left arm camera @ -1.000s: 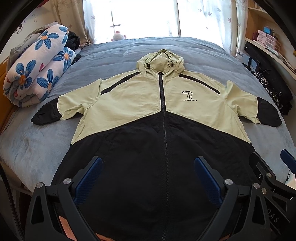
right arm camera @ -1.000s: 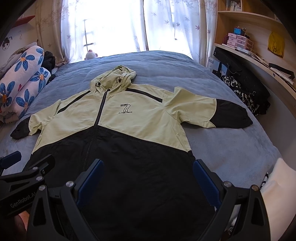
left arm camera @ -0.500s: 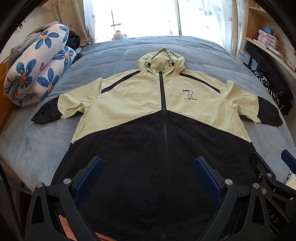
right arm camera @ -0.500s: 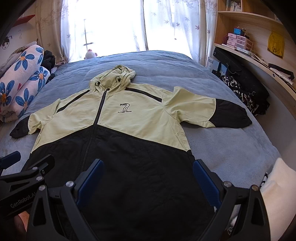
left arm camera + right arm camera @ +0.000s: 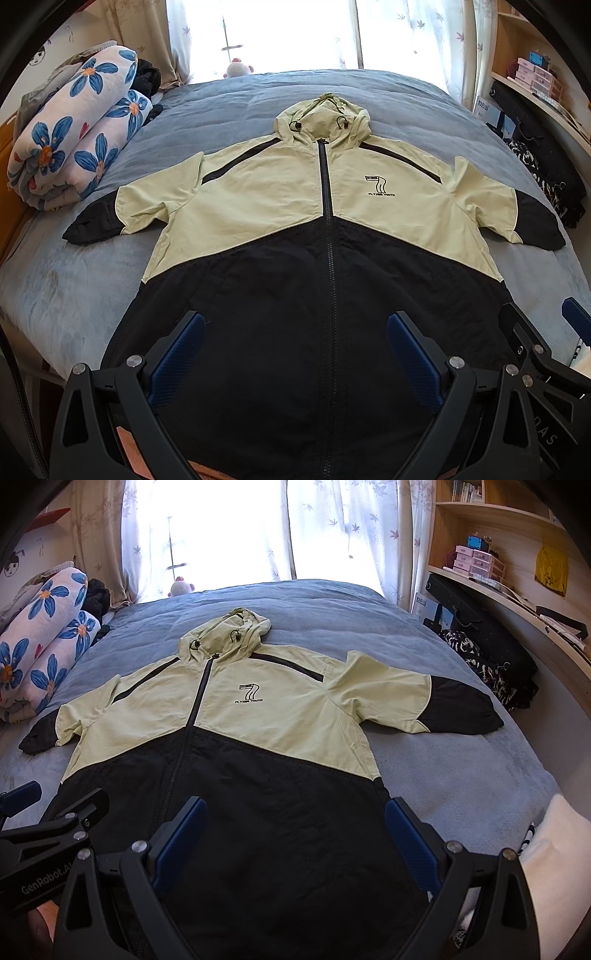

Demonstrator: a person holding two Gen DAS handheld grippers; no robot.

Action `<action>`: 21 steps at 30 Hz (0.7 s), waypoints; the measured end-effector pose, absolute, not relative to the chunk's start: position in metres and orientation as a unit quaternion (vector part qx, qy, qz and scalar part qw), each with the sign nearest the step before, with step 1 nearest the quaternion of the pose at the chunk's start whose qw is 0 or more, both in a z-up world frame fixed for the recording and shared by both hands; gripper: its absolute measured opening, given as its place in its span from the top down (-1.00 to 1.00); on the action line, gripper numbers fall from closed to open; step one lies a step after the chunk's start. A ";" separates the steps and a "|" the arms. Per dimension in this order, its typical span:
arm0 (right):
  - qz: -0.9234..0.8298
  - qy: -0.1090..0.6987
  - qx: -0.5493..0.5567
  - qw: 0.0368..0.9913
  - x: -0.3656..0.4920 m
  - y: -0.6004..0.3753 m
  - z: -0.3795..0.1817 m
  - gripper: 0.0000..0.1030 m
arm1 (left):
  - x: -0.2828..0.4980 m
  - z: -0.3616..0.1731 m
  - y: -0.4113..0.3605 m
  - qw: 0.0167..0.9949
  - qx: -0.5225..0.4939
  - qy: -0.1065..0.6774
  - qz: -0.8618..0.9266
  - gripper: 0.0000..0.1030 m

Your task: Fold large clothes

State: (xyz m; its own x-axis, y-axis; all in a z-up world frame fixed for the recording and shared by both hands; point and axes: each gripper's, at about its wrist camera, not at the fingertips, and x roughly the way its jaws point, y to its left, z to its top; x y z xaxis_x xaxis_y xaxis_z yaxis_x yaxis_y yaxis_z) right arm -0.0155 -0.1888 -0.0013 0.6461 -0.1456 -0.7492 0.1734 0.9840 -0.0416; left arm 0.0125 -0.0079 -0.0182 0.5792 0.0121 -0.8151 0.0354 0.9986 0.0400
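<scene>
A pale green and black hooded jacket (image 5: 280, 206) lies flat and zipped, front up, on the blue-grey bed (image 5: 66, 280), sleeves spread to both sides, hood toward the window. It also shows in the right wrist view (image 5: 280, 720). My left gripper (image 5: 295, 328) is open and empty above the black hem, left of the zip's lower end. My right gripper (image 5: 293, 814) is open and empty above the hem's right part. Each gripper shows at the edge of the other's view.
A rolled floral quilt (image 5: 74, 136) lies at the bed's left side. A small plush toy (image 5: 238, 68) sits by the window. Dark bags and clothes (image 5: 491, 653) line the right edge under a wooden shelf (image 5: 517, 590). A white cloth (image 5: 554, 849) is at lower right.
Both views have crept slightly; the jacket lies unmoved and both grippers stay open.
</scene>
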 end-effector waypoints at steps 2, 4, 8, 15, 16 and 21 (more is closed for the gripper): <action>-0.088 0.412 0.017 0.907 -0.016 -0.189 -0.001 -0.90 | 0.012 -0.019 -0.007 0.888 0.026 0.459 -0.006 -0.90; -0.088 0.412 0.017 0.907 -0.016 -0.189 -0.001 -0.90 | 0.013 -0.018 -0.008 0.888 0.025 0.460 -0.007 -0.90; -0.088 0.412 0.016 0.907 -0.015 -0.189 -0.001 -0.90 | 0.012 -0.019 -0.008 0.887 0.026 0.460 -0.007 -0.90; -0.089 0.412 0.016 0.907 -0.014 -0.189 -0.001 -0.90 | 0.012 -0.020 -0.009 0.887 0.026 0.460 -0.007 -0.90; -0.089 0.411 0.016 0.907 -0.014 -0.189 -0.001 -0.90 | 0.012 -0.020 -0.008 0.887 0.026 0.460 -0.007 -0.90; -0.090 0.409 0.016 0.908 -0.015 -0.190 -0.001 -0.90 | 0.012 -0.020 -0.009 0.888 0.026 0.459 -0.008 -0.90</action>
